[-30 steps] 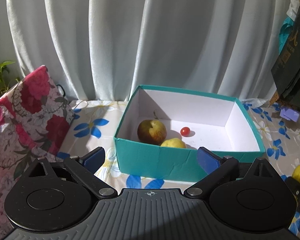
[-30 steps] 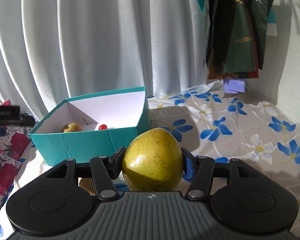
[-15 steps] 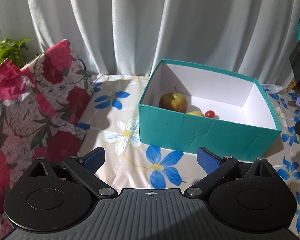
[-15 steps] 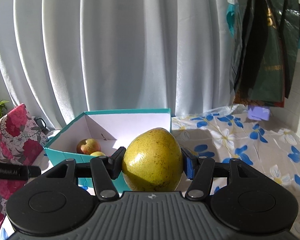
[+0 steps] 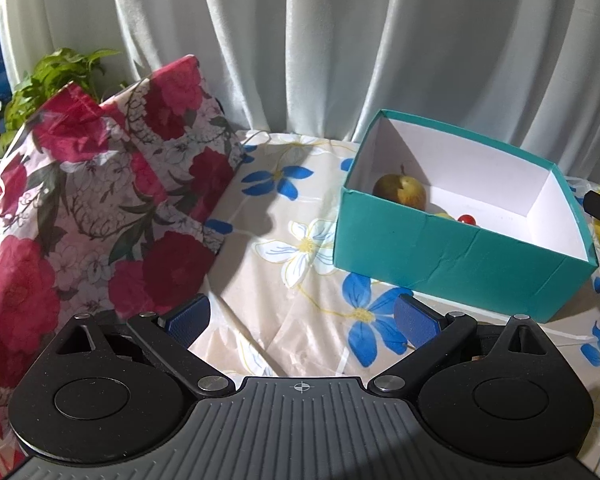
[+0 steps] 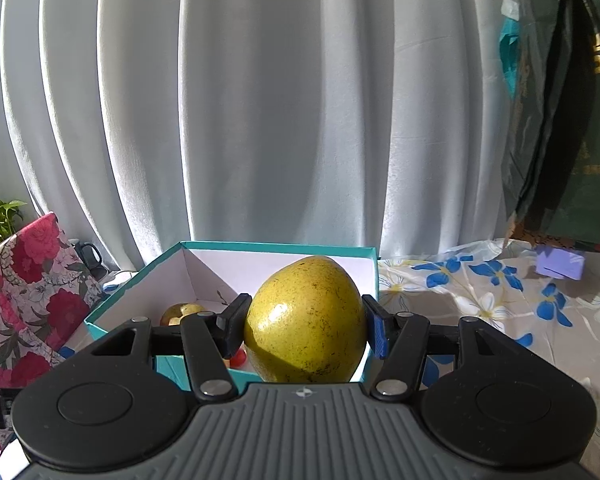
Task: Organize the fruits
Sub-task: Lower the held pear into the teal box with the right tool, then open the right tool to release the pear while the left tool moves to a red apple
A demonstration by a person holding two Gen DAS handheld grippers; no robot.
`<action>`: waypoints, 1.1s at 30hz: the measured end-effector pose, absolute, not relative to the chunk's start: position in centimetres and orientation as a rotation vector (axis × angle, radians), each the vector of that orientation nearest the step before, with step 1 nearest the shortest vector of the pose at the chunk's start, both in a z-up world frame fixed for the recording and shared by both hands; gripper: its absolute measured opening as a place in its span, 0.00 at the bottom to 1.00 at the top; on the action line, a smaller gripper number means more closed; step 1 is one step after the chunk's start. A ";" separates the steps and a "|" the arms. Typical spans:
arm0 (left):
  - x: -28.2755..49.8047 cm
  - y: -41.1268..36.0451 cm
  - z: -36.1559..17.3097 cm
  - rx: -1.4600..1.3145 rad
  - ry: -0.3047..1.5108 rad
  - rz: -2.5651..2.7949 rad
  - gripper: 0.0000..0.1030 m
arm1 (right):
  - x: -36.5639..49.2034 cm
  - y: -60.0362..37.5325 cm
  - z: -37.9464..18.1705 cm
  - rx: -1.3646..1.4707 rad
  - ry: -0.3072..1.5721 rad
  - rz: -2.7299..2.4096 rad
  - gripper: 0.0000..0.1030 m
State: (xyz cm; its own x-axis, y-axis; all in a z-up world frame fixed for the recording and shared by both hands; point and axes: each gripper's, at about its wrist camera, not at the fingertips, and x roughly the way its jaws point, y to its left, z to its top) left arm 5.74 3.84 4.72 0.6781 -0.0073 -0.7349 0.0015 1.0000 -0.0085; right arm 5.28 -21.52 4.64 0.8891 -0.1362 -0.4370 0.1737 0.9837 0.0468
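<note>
the right gripper (image 6: 305, 330) is clamped on the yellow fruit (image 6: 306, 320), held above the teal box (image 6: 136, 300). released too high, it can crush the small red fruit (image 6: 238, 358) below. the left gripper (image 5: 300, 316) stands apart, empty.

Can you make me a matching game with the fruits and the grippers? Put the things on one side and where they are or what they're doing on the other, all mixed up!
Things:
1. big yellow-green mango
2. small red cherry tomato
3. left gripper
4. brownish-yellow apple with a stem

Places or states:
A. open, holding nothing
B. clamped in the right gripper
C. in the teal cardboard box, by its left wall
D. in the box, tiny, near its front wall

Pairs: 1-B, 2-D, 3-A, 4-C
</note>
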 end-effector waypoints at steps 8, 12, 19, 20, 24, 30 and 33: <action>5.7 4.7 4.2 -0.014 0.849 0.031 0.98 | 8.7 -21.4 2.2 0.057 0.490 -0.161 0.56; 5.9 4.7 3.8 -0.012 0.869 0.036 0.98 | 10.0 -21.5 0.9 0.053 0.529 -0.168 0.56; 6.0 4.9 3.1 -0.015 0.900 0.039 0.98 | 11.0 -21.4 -1.0 0.001 0.570 -0.201 0.56; 6.1 5.0 3.1 -0.017 0.904 0.041 0.98 | 11.0 -21.3 -1.1 -0.010 0.571 -0.203 0.56; 6.2 5.2 3.0 -0.022 0.911 0.046 0.98 | 11.3 -21.2 -1.3 -0.046 0.569 -0.210 0.56; 6.0 4.9 2.7 -0.009 0.921 0.026 0.98 | 11.7 -21.2 -1.3 -0.069 0.582 -0.214 0.56; 5.8 4.6 2.6 0.008 0.920 0.009 0.98 | 11.8 -21.3 -1.3 -0.072 0.584 -0.209 0.57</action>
State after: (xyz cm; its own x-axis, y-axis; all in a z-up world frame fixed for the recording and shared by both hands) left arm 5.78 4.60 2.60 0.6059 0.0110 -0.7955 -0.0043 0.9999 0.0106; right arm 11.75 -21.32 -1.29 0.8138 -0.2162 -0.5395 0.1758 0.9763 -0.1261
